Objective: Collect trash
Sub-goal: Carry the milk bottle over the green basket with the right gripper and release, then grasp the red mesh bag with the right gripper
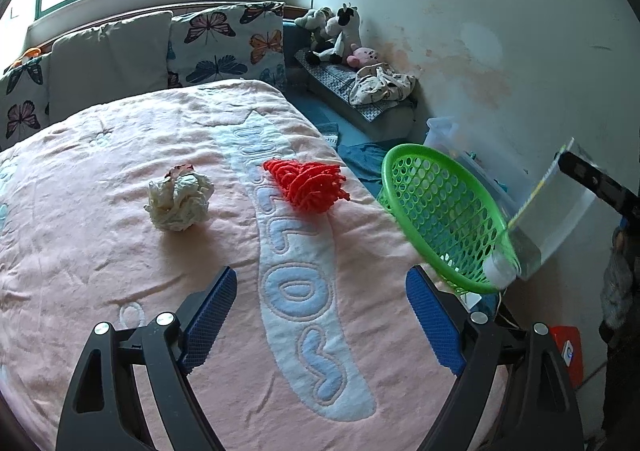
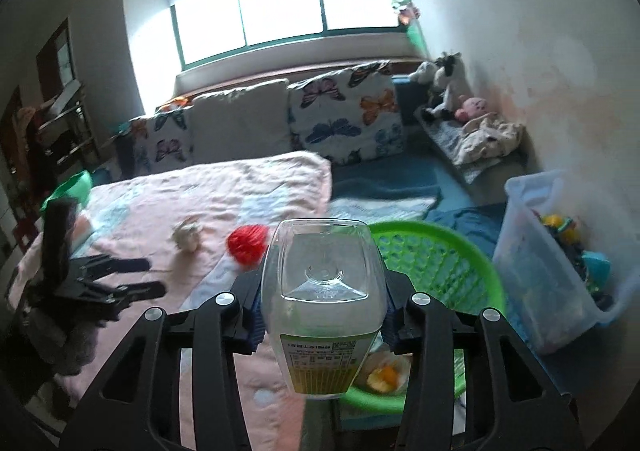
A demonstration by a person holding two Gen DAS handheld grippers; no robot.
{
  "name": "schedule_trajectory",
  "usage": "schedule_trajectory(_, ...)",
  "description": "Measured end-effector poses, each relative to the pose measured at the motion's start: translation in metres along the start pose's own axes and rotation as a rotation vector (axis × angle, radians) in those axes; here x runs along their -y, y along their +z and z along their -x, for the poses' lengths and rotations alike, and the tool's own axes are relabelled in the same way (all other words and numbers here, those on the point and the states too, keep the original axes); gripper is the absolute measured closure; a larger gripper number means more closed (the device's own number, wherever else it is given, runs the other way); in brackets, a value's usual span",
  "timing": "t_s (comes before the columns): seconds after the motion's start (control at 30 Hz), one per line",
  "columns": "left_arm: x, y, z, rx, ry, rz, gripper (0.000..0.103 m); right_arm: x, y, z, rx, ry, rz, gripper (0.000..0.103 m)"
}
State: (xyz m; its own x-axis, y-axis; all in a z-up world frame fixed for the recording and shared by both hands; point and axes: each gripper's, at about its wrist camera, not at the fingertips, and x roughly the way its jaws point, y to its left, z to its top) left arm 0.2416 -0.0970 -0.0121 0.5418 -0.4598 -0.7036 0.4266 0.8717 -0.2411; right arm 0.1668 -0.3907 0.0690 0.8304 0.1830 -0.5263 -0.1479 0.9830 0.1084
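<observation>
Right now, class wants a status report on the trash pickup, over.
Left gripper open, empty. Right gripper shut on clear bottle, at green basket. Crumpled paper, red yarn on blanket. Nothing blocking.

I am seeing open blanket between my left gripper fingers, which are standing wide apart, and nothing is lying in the lower middle of the left view. Further ahead, in the centre, a crumpled paper ball and a red yarn bundle are sitting apart, leaving a free lane between them. At the right, the green basket is blocking the bed edge. In the right view, the clear bottle clamped in my right gripper is filling the centre and hiding part of the basket mouth; a plastic bin is crowding the right side.
</observation>
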Motion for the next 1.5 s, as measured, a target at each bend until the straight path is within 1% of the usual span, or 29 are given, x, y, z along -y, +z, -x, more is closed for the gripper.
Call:
schedule_trajectory(0.03,-0.001,0.0,0.001,0.002,0.001,0.001,0.019,0.002,0.0,-0.004,0.005,-0.033,0.008,0.058)
schedule_trajectory(0.1,-0.002,0.001,0.002,0.005,0.004,0.002,0.019,0.007,-0.005,-0.014,0.001,-0.066,0.013,0.058)
schedule_trajectory(0.27,-0.006,0.002,0.006,0.011,0.014,0.007,0.019,0.026,-0.028,-0.048,-0.054,-0.122,-0.021,0.058)
schedule_trajectory(0.43,-0.015,0.001,0.005,0.002,0.026,0.025,0.019,0.051,-0.052,-0.073,-0.107,-0.102,-0.132,0.057)
schedule_trajectory(0.53,-0.019,0.0,0.004,0.001,0.037,0.032,0.019,0.056,-0.057,-0.08,-0.13,-0.102,-0.164,0.055)
schedule_trajectory(0.6,-0.021,0.0,0.004,0.001,0.042,0.035,0.019,0.059,-0.06,-0.082,-0.137,-0.112,-0.172,0.054)
schedule_trajectory(0.73,-0.027,0.002,0.006,0.008,0.055,0.044,0.019,0.056,-0.056,-0.076,-0.124,-0.13,-0.152,0.043)
schedule_trajectory(0.8,-0.031,0.002,0.008,0.011,0.062,0.051,0.019,0.052,-0.052,-0.072,-0.114,-0.134,-0.132,0.042)
schedule_trajectory(0.97,-0.041,0.007,0.01,0.02,0.103,0.064,0.019,0.034,-0.041,-0.065,-0.103,-0.09,-0.097,0.035)
schedule_trajectory(1.0,-0.044,0.008,0.009,0.021,0.117,0.066,0.019,0.028,-0.039,-0.065,-0.103,-0.074,-0.087,0.032)
schedule_trajectory(1.03,-0.047,0.009,0.009,0.022,0.127,0.067,0.019,0.024,-0.037,-0.065,-0.104,-0.062,-0.082,0.03)
schedule_trajectory(1.2,-0.063,0.017,0.005,0.018,0.165,0.09,0.019,-0.003,-0.027,-0.075,-0.131,0.022,-0.056,0.03)
schedule_trajectory(1.37,-0.076,0.023,0.005,0.022,0.174,0.12,0.019,-0.034,-0.019,-0.094,-0.171,0.1,-0.024,0.03)
schedule_trajectory(1.5,-0.087,0.029,0.006,0.027,0.168,0.151,0.019,-0.056,-0.014,-0.111,-0.193,0.143,0.008,0.03)
